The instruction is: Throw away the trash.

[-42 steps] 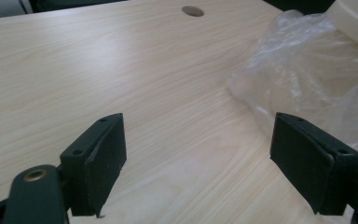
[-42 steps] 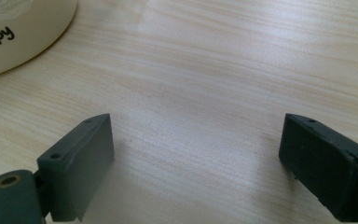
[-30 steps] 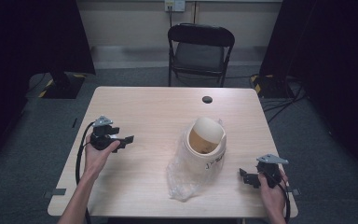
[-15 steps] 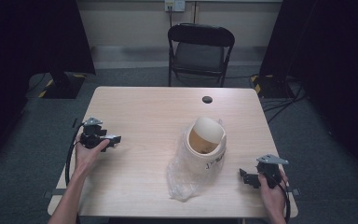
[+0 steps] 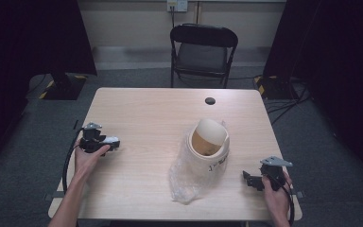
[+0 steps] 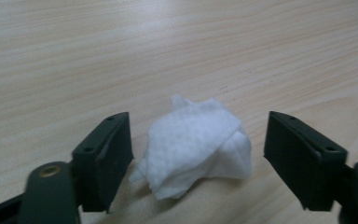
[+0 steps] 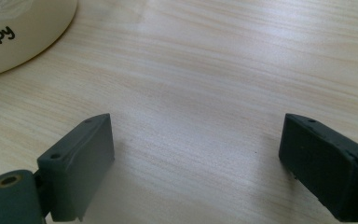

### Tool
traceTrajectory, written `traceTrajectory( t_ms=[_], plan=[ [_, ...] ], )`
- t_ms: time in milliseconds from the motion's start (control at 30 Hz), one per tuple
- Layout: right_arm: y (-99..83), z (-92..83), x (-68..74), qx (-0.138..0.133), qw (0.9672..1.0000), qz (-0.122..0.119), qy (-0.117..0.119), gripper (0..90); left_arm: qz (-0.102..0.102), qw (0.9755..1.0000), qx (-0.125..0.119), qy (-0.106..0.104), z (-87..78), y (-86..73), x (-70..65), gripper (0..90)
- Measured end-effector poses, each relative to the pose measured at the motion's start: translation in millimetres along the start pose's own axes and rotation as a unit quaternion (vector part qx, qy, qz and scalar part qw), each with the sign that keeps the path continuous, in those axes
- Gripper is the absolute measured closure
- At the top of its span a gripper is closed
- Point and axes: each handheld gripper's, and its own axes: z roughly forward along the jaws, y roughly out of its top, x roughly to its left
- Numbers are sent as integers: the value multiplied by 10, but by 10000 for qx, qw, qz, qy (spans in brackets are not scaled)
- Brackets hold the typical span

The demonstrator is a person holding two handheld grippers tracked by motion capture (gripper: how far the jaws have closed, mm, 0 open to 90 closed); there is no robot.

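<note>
A crumpled white tissue (image 6: 198, 147) lies on the wooden table (image 5: 160, 118) between the jaws of my left gripper (image 6: 196, 128). The jaws stand wide apart on either side of it. Seen from above, the left gripper (image 5: 112, 141) rests near the table's left edge with the tissue (image 5: 112, 141) at its tip. My right gripper (image 5: 247, 179) sits near the front right corner, open, with bare wood between its jaws. A cream round container (image 5: 209, 147) with a tan lid tilted in its mouth stands at centre right, and it appears again as the container (image 7: 18, 32) to the upper left of the right gripper (image 7: 196, 135).
A clear plastic bag (image 5: 185, 180) hangs from the container toward the front edge. A small black disc (image 5: 210, 100) lies near the far edge. A black folding chair (image 5: 203, 47) stands behind the table. Cables trail from both grippers.
My left gripper has slid left toward the table's left edge. The right gripper and the container have stayed put.
</note>
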Motion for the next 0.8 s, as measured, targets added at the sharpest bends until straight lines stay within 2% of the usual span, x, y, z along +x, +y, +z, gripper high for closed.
traceTrajectory(
  t_ms=[100,167,267,333,533,700,800],
  plan=[
    [0,1,-1,-4,10000,-6,2,95,-2,10000,77,45,46,-17,9,318],
    [0,0,0,0,10000,-1,0,95,-111,9999,30,-59,43,-28,15,343],
    [0,1,-1,-5,10000,-6,1,95,-106,9999,54,6,30,-30,14,404],
    [0,1,-1,-5,10000,-7,1,95,-171,9998,-96,61,19,-75,2,434],
    [0,1,-1,-5,10000,-9,1,95,-21,9999,-130,61,-10,-114,-21,527],
    [0,1,-1,-4,10000,-7,1,95,182,9997,-140,-9,-35,-93,-48,558],
    [0,1,-1,-3,10000,-7,1,95,205,9995,-239,-99,-59,-76,-88,570]
  ],
)
